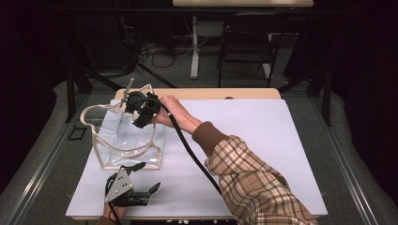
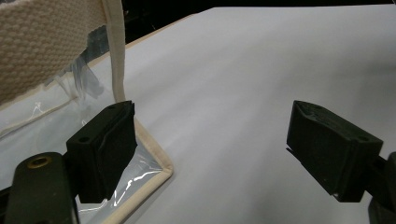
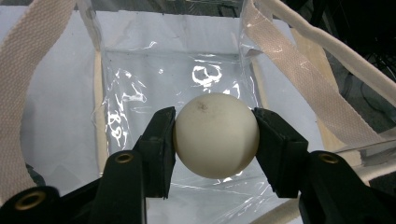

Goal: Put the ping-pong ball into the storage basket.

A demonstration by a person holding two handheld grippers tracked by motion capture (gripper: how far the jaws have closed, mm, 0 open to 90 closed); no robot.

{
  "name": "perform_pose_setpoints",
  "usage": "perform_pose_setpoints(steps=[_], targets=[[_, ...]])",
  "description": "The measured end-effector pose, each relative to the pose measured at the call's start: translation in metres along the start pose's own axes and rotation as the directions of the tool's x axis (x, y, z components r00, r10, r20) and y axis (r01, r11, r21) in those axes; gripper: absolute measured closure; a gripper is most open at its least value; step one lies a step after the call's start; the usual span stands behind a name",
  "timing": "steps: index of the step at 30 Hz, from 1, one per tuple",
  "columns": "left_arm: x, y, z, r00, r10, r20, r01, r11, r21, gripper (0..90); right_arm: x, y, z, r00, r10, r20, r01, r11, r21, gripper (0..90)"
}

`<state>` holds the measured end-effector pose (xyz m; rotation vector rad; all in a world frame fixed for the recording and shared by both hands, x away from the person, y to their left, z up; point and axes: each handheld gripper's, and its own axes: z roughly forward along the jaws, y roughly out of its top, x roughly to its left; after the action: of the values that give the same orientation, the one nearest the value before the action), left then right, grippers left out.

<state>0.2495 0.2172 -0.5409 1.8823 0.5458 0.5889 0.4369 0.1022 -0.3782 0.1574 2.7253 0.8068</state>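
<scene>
A clear plastic tote bag (image 1: 127, 140) with cream fabric trim and handles stands open on the left of the white table sheet (image 1: 263, 140). My right gripper (image 3: 215, 135) is shut on a cream-white ball (image 3: 215, 134) and hangs over the bag's open mouth (image 3: 173, 74), pointing down into it; in the high view this right gripper (image 1: 136, 112) sits at the bag's far rim. My left gripper (image 1: 143, 177) rests low near the table's front edge, just in front of the bag. Its jaws stand wide open with nothing between them, and the left pad (image 2: 105, 149) is beside the bag's bottom corner (image 2: 159, 168).
The white sheet covers a wooden table (image 1: 197, 93). A black cable (image 1: 187, 145) trails from the right gripper across the sheet. Behind the table are a dark chair (image 1: 246, 47), a white table leg (image 1: 194, 47) and floor cables.
</scene>
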Motion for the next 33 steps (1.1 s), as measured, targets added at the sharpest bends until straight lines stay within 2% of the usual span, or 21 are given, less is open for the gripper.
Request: perform_pose_setpoints(steps=[33], targets=[[0.000, 0.000, 0.000, 1.0000, 0.001, 0.000, -0.001, 1.0000, 0.002, 16.2, 0.008, 0.005, 0.018, 0.9993, 0.003, -0.036, -0.001, 0.999, 0.055, 50.5]])
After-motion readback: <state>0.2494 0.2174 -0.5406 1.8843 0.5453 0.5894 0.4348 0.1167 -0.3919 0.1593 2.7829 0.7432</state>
